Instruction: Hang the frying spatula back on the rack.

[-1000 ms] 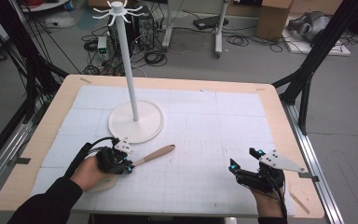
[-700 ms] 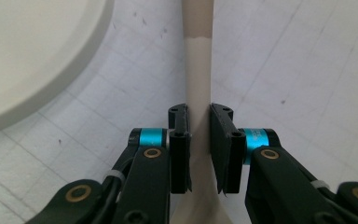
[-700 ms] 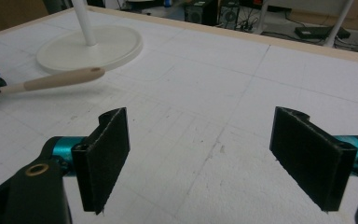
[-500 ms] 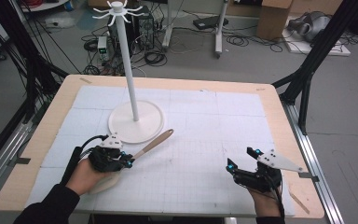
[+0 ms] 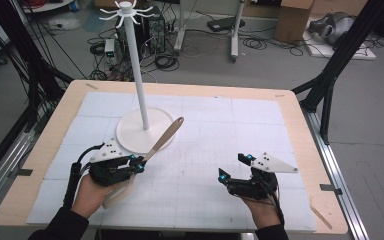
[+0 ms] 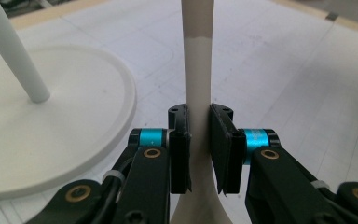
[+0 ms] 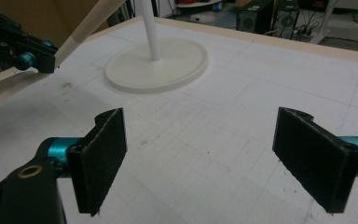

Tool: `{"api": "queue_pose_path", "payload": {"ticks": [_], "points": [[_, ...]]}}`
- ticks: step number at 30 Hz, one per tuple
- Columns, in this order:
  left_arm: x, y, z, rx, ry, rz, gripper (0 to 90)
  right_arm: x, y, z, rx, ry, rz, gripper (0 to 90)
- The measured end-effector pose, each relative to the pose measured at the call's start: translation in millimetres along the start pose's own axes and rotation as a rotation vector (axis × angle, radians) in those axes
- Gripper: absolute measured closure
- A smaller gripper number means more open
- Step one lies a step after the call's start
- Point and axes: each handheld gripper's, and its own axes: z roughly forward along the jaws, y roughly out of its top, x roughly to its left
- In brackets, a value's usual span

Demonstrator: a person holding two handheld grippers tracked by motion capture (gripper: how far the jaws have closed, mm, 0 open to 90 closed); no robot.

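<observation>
A spatula with a wooden handle and a cream blade is lifted off the mat, its handle slanting up over the edge of the white stand's base. My left gripper is shut on its pale neck, both pads pressing the shaft. The blade end pokes out beneath the hand. My right gripper hovers low over the mat at the front right, open, with nothing between its pads. In the right gripper view the left gripper and the spatula show at upper left.
The white stand has a tall pole with hooks at its top and a round base. A white gridded mat covers the wooden table. Cables, boxes and frame legs lie on the floor beyond.
The left gripper has raised the spatula, swinging its handle tip up toward the stand's base. The right gripper has slid left across the mat, still open.
</observation>
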Motion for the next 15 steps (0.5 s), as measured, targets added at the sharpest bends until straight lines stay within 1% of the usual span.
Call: {"api": "queue_pose_path", "payload": {"ticks": [3,5,7,8,10,11,14,15], "points": [[-2.6,1.7,-1.7,-0.043,0.012,-0.001,77.8,0.9,5.8,3.2,-0.028,0.006,-0.001,16.2],[-4.8,2.1,-2.4,-0.061,0.019,0.012,77.8,2.0,10.9,6.3,-0.044,0.010,0.002,16.2],[-7.4,2.3,-2.9,-0.084,0.023,0.010,77.8,4.4,16.8,10.3,-0.051,0.019,-0.005,16.3],[-8.4,2.4,-3.2,-0.097,0.026,0.006,77.8,6.5,20.1,12.5,-0.052,0.023,-0.008,16.9],[-9.4,3.4,-4.1,-0.116,0.032,0.004,77.8,12.0,27.3,17.1,-0.054,0.030,-0.028,17.1],[-10.2,3.8,-4.7,-0.127,0.031,-0.006,77.8,14.6,31.2,19.7,-0.060,0.033,-0.040,17.0],[-12.9,4.4,-5.7,-0.156,0.041,-0.016,77.7,23.3,43.5,28.4,-0.082,0.064,-0.051,17.0],[-13.7,4.6,-5.8,-0.158,0.047,-0.014,77.7,26.8,47.7,31.6,-0.087,0.077,-0.051,17.0]]}}
